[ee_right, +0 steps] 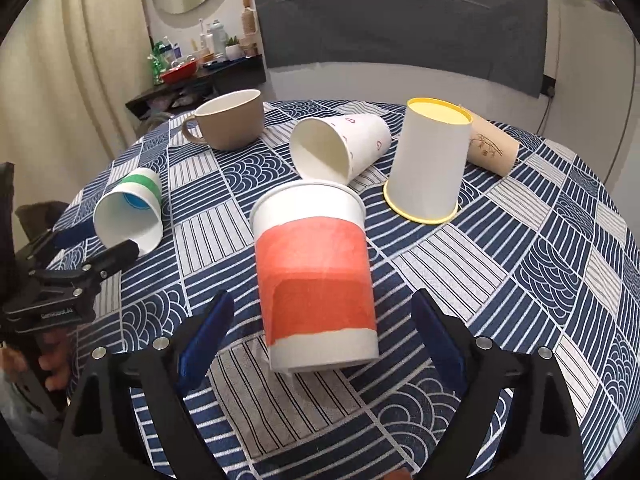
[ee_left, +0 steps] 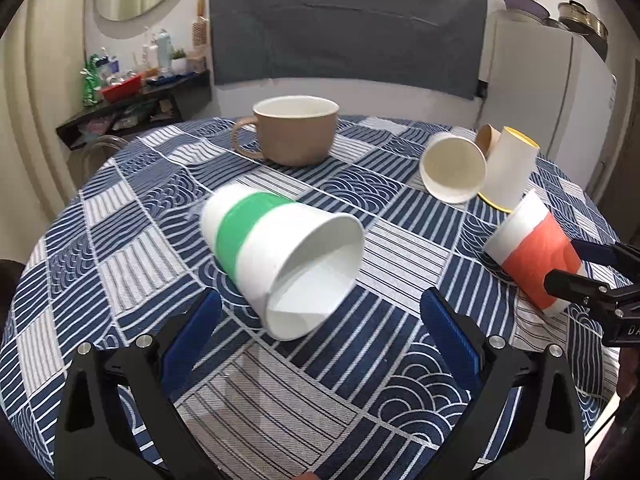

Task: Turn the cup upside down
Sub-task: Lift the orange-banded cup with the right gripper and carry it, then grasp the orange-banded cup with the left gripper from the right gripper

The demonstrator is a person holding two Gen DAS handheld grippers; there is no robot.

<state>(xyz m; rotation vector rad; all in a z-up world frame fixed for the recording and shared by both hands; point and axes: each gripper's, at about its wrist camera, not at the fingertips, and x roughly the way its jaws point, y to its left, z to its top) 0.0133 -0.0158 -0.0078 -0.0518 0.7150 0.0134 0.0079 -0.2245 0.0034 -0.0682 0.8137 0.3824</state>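
A white paper cup with a green band (ee_left: 276, 256) lies on its side on the table, mouth toward me, between the tips of my open left gripper (ee_left: 320, 320); it also shows in the right wrist view (ee_right: 132, 212). A white cup with a red-orange band (ee_right: 316, 276) stands tilted, mouth up and away, between the fingers of my open right gripper (ee_right: 324, 336); I cannot tell if the pads touch it. It shows in the left wrist view (ee_left: 532, 252) with the right gripper (ee_left: 588, 276) around it.
On the blue patterned tablecloth (ee_right: 520, 264) stand a beige mug (ee_left: 292, 130), a white heart-print cup on its side (ee_right: 340, 148), an upside-down yellow-rimmed cup (ee_right: 432, 164) and a brown cup lying behind it (ee_right: 492, 148). A cluttered shelf (ee_left: 132, 96) is at far left.
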